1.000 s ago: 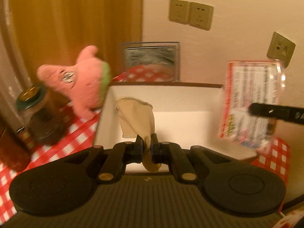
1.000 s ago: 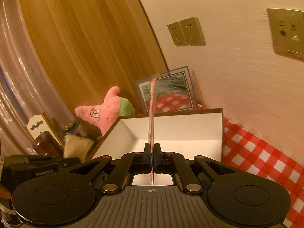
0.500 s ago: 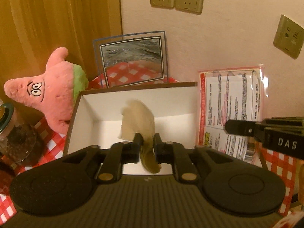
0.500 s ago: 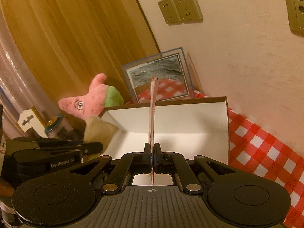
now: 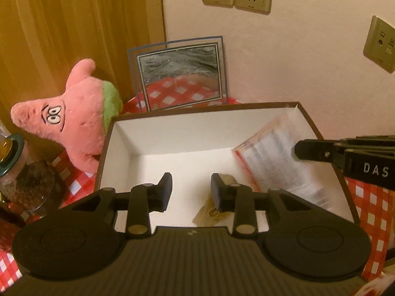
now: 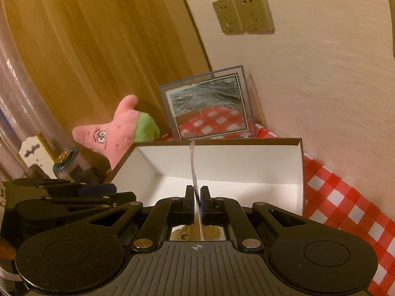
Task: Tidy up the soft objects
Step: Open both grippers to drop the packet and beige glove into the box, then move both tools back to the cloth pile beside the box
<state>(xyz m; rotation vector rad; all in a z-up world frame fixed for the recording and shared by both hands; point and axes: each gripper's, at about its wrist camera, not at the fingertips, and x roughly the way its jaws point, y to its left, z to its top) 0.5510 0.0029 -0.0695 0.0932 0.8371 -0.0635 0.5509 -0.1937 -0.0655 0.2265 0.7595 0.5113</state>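
- The left hand-held gripper [image 5: 190, 188] has just been opening — the beige cloth [image 5: 213, 211] it was pinching is now lying on the white box [image 5: 172, 133] floor, beside its right finger.
- The right hand-held gripper [image 6: 197, 203] is staying clamped on the flat packet [image 5: 276, 165], now tilting down inside the box.

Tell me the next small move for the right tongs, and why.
Probably open the right tongs and let go: the flat plastic packet they pinch already hangs inside the white box, while the left tongs, whose jaws have just been opening, stand open with the beige cloth lying on the box floor.
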